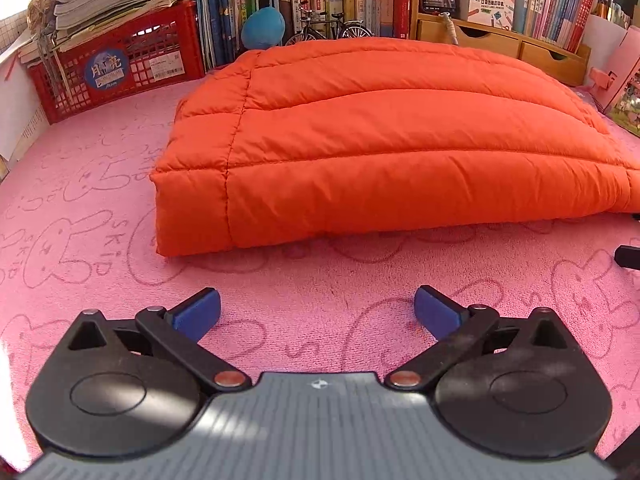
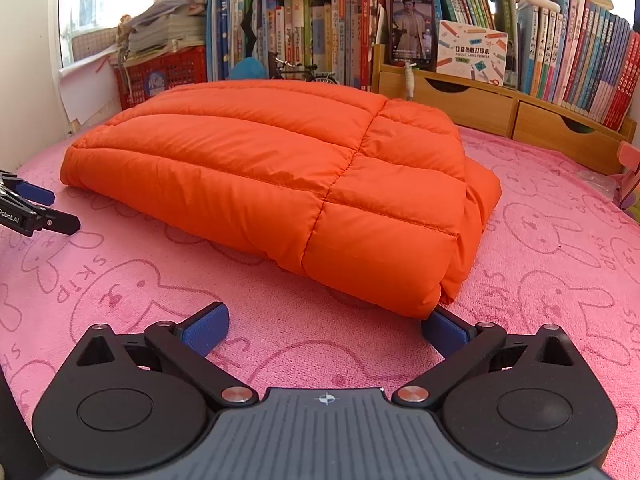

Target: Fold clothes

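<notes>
An orange quilted puffer jacket lies folded into a thick rectangle on the pink rabbit-print cloth. My left gripper hovers open in front of its near edge, apart from it, blue pads wide and empty. In the right wrist view the same jacket shows its layered folded corner at the lower right. My right gripper is open too, its right pad right at that corner, the left pad over bare cloth. The left gripper shows at the left edge of this view.
A red plastic crate with stacked papers stands at the back left. Books line the back, with a phone, a small bicycle model, a blue plush and a wooden drawer organizer.
</notes>
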The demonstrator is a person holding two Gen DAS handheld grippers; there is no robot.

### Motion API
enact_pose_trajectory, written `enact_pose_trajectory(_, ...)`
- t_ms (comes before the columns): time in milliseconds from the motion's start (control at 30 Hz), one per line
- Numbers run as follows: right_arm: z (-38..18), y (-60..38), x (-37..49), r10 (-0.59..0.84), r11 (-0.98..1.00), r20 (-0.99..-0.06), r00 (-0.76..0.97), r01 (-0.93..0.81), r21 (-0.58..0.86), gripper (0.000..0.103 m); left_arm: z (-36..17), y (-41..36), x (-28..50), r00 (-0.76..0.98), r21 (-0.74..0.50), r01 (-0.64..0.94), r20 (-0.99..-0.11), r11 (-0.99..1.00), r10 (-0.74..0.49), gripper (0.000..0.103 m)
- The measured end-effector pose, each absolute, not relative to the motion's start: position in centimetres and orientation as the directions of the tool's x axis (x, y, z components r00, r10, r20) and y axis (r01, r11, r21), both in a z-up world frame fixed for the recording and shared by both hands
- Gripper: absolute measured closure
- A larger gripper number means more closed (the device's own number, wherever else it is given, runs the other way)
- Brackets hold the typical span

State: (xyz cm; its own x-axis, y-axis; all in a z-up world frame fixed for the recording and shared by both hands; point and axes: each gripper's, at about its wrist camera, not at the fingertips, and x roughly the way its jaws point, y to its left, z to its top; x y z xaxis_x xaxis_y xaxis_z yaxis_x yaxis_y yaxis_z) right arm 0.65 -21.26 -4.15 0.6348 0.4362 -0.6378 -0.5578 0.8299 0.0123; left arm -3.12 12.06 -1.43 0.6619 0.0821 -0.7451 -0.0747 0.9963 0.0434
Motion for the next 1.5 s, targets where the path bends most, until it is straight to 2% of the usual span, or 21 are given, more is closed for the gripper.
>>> enact_pose_trajectory(700, -4.1, -21.2, 0.6, 0.432, 0.833, -0.637, 0.638, -0.553, 0.010, 0.000, -2.1, 12.7, -2.9, 0.716, 0.002, -0.046, -0.698, 0.999, 0.034, 0.000)
enact_pose_trajectory(1167, -3.3, -22.2, 2.5, 0.436, 0.857, -0.641, 0.632, -0.509, 0.081, 0.000, -2.2, 13.7, -2.0, 0.713, 0.002, 0.070, -0.699, 0.998, -0.049, 0.000)
enact_pose_trajectory(1500, -4.0, -21.2, 2.1, 0.427, 0.836, -0.645, 0.634, -0.549, 0.014, 0.000, -2.3, 13.9, -1.5, 0.728, 0.000, 0.078, -0.683, 0.997, -0.057, 0.000)
